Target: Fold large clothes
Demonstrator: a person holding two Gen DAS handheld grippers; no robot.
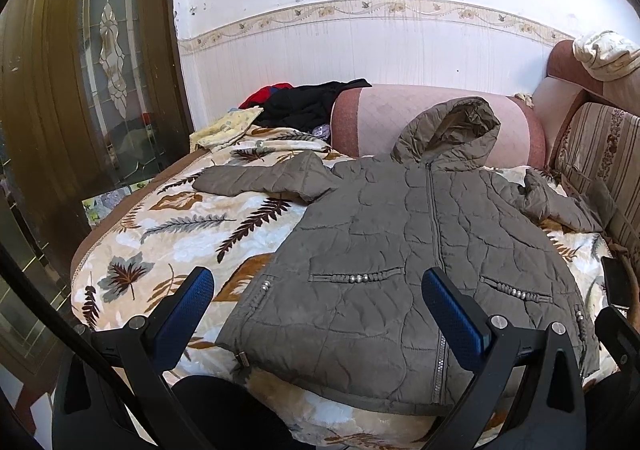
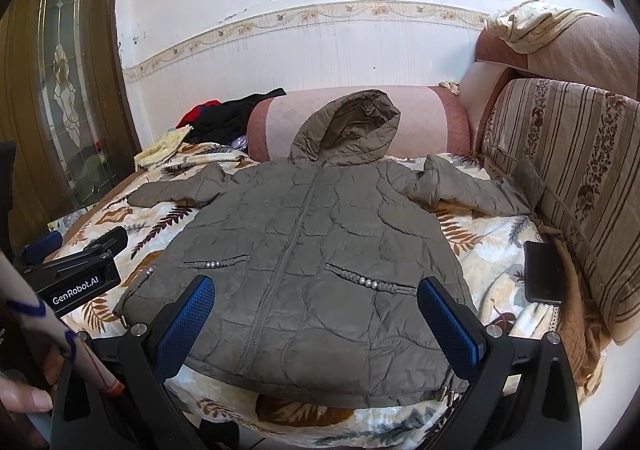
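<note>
A grey-brown quilted hooded jacket (image 1: 404,242) lies flat, zipped and front up, on a leaf-print blanket (image 1: 168,226). Its hood leans on a pink bolster and both sleeves spread sideways. My left gripper (image 1: 316,286) hovers open above the jacket's lower left hem, holding nothing. In the right wrist view the same jacket (image 2: 308,246) fills the middle, and my right gripper (image 2: 314,290) hangs open over the hem near the zipper's bottom. The left gripper (image 2: 76,262) shows there at the left edge, beside the jacket's lower left corner.
A pink bolster (image 2: 352,122) lies along the wall behind the hood. Dark and red clothes (image 1: 308,102) are piled at the back left. Striped sofa cushions (image 2: 568,178) line the right side, with a black phone (image 2: 542,272) next to them. A wooden glass door (image 1: 104,50) stands left.
</note>
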